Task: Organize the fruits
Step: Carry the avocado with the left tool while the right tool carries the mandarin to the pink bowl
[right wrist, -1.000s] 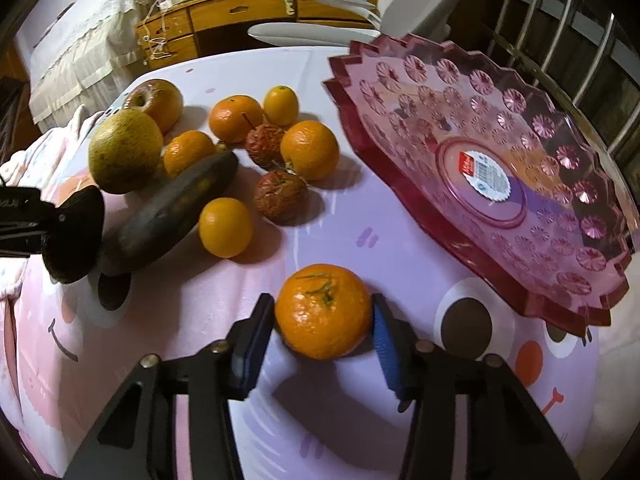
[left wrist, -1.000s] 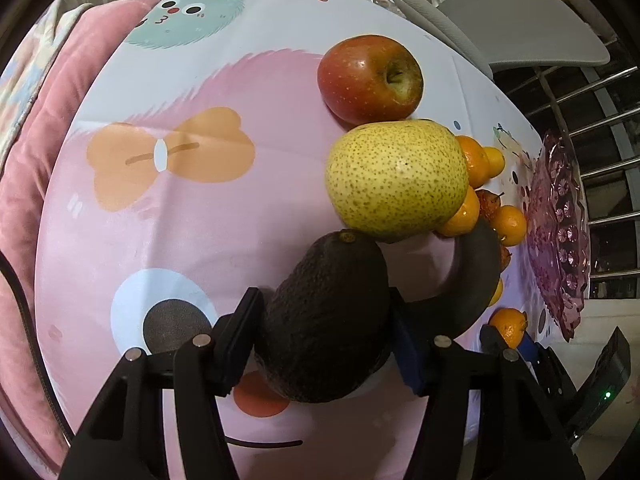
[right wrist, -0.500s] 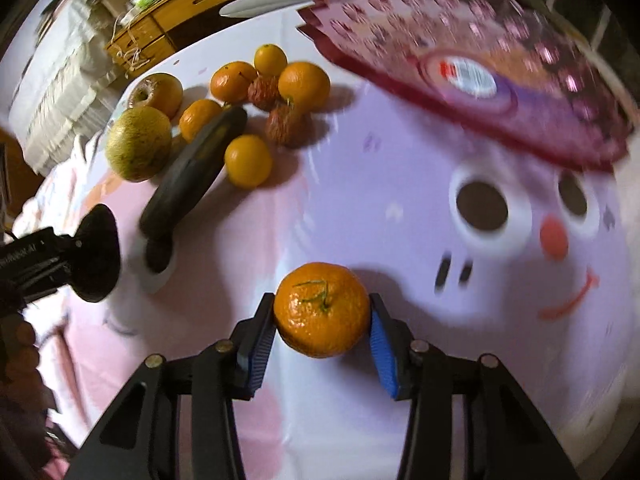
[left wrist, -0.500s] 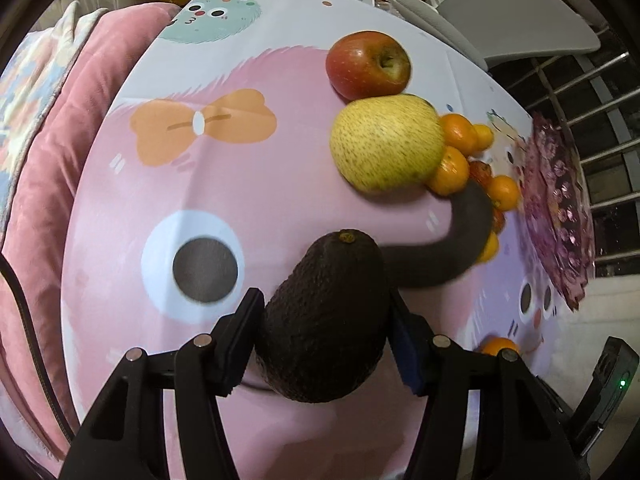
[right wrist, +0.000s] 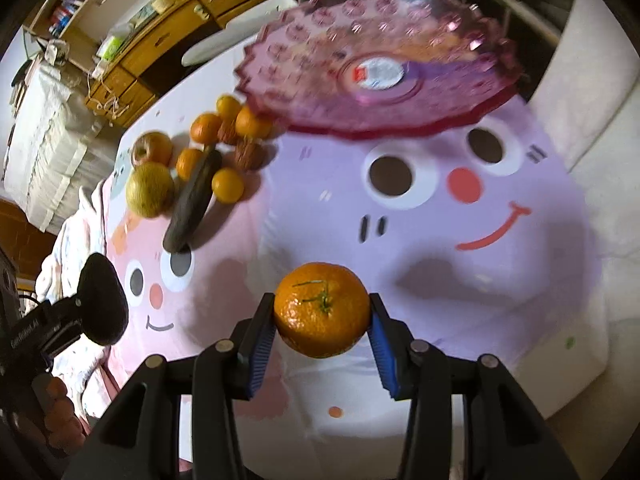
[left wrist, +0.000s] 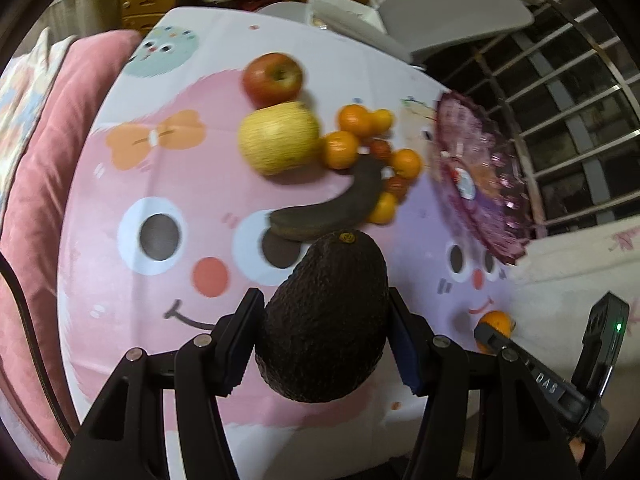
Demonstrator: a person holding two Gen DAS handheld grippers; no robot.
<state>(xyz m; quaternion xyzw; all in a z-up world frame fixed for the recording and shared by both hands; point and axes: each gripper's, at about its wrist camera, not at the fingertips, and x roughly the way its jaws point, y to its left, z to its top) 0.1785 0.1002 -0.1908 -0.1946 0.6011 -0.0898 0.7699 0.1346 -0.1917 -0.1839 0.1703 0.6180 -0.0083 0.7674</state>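
Pink glass dish [right wrist: 420, 116] on the table [right wrist: 520, 272] holds no fruit, only a sticker at its centre. Beside it lies the loose fruit pile [left wrist: 344, 152]. Left gripper [left wrist: 326, 336] is clamped on an avocado [left wrist: 324, 316], right gripper [right wrist: 322, 320] on a mandarin [right wrist: 322, 310], both above the cloth.

The left gripper [left wrist: 326, 334] points steeply down, its two fingers [left wrist: 244, 336] clamped on the flanks of a dark avocado [left wrist: 324, 316] held clear of the surface. The right gripper [right wrist: 322, 328] also tilts steeply down, blue-padded fingers [right wrist: 260, 338] pressed on either side of a tangerine [right wrist: 322, 310] held aloft. In the right wrist view a hand [right wrist: 52, 412] grips the left gripper's handle at the lower left.
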